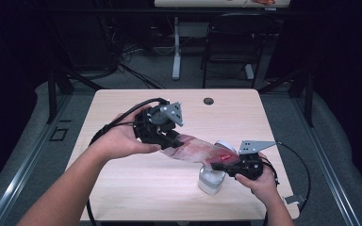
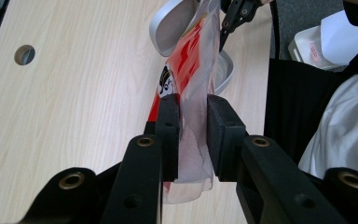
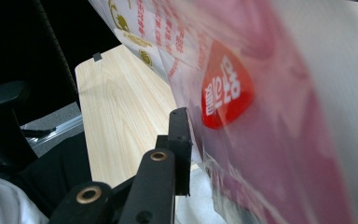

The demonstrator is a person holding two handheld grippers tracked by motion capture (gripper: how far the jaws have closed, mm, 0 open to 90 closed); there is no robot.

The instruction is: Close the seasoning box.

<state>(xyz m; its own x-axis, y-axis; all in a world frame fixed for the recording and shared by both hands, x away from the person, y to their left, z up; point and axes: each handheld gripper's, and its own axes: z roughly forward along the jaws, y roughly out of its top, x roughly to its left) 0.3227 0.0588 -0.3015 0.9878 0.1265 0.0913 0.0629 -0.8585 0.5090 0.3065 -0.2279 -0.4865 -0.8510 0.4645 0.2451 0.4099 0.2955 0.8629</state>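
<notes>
A red-and-white printed plastic bag (image 1: 200, 150) hangs stretched between my two grippers above the table (image 1: 122, 188). My left gripper (image 1: 172, 141) is shut on its left end. In the left gripper view the film (image 2: 191, 70) is pinched between the two pads (image 2: 168, 126). My right gripper (image 1: 219, 165) is shut on the other end, just above a small white bin (image 1: 210, 181) with a silver lid (image 2: 172, 23). In the right gripper view one finger (image 3: 179, 140) lies against the bag (image 3: 261, 116), which hides the other finger.
A round cable hole (image 1: 209, 100) sits near the table's far edge. Beyond the table stand a black chair (image 1: 231, 42) and a white desk leg (image 1: 176, 52). A white container (image 2: 317, 42) lies on the floor beside the person.
</notes>
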